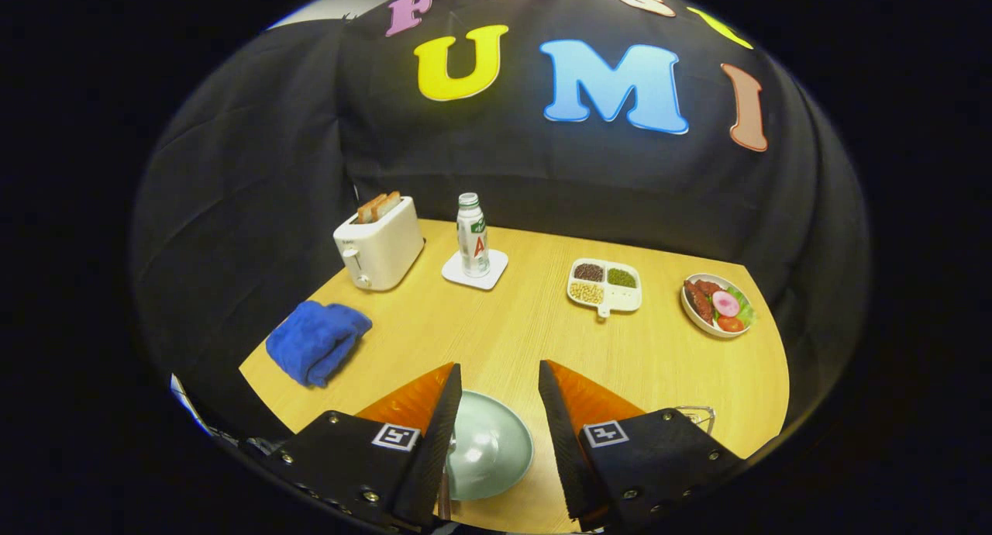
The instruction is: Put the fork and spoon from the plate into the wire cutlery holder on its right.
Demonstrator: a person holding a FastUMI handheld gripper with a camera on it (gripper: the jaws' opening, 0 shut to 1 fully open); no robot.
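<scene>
Lying between the open jaws: the plate [496, 457].

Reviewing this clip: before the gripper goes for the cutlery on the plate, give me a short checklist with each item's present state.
1. Gripper open wide enough to take a handle: ok, the fingers stand well apart with nothing between them.
2. Plate under the gripper: ok, the pale green plate lies between the fingers.
3. Fork and spoon located: cannot tell, just a thin utensil handle shows at the plate's edge by the left finger.
4. Wire cutlery holder found to the plate's right: ok, its wire rim peeks past the right finger.
5. Holder free to receive: cannot tell, mostly hidden.
6. Path from plate to holder free: cannot tell, the right finger covers it.
</scene>
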